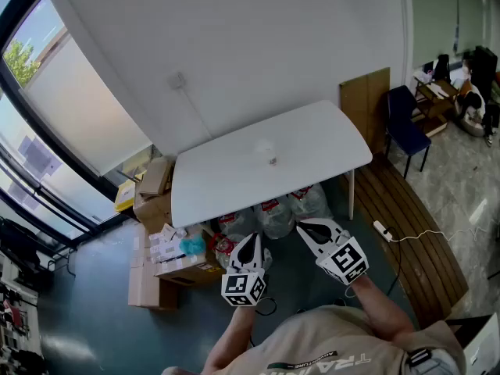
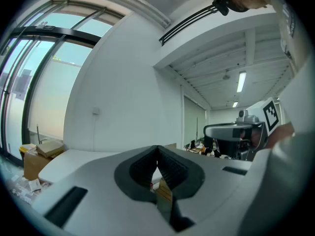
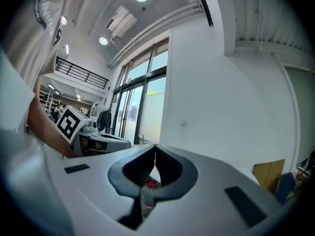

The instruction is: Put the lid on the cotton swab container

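A white table (image 1: 234, 178) stands against the wall. On it lies a small pale round thing (image 1: 263, 147), and close by stands a tiny object (image 1: 273, 161); both are too small to name surely as the container and lid. My left gripper (image 1: 248, 243) and right gripper (image 1: 305, 230) hang in the air in front of the table's near edge, well short of those things. Both are shut with nothing between their jaws. In the left gripper view my left gripper (image 2: 157, 157) has its tips together, and so does my right gripper (image 3: 155, 154) in the right gripper view.
Cardboard boxes (image 1: 160, 266) and full plastic bags (image 1: 275, 214) sit on the floor under and left of the table. A blue chair (image 1: 405, 125) and a wooden panel (image 1: 364, 100) stand at the right. A white power strip (image 1: 382, 229) lies on the wooden floor strip.
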Tool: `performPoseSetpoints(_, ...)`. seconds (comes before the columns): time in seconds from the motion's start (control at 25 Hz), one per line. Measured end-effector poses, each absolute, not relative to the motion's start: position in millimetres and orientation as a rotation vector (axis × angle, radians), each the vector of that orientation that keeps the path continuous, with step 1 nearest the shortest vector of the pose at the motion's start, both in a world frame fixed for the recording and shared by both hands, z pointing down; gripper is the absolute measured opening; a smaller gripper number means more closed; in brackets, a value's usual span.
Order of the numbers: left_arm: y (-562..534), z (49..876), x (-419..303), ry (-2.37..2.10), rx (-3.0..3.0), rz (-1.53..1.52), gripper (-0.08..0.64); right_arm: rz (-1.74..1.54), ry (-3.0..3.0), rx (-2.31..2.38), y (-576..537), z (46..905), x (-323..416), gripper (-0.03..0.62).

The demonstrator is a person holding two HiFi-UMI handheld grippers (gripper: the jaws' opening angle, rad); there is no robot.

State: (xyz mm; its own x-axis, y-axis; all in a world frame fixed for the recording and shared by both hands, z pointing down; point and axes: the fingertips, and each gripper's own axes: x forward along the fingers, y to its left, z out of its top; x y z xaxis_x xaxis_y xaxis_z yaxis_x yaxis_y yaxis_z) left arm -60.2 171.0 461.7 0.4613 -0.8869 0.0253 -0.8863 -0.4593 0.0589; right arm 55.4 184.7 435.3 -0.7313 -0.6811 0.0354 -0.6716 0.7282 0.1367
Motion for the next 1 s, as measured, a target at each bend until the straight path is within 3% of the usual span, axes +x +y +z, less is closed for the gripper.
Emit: performPoseSetpoints(1.0, 160.6, 490.5, -99.0, -1.521, 2.579, -0.033, 0.012, -0.058, -2.781, 1.263, 166.7, 463.7, 32.5, 0.018)
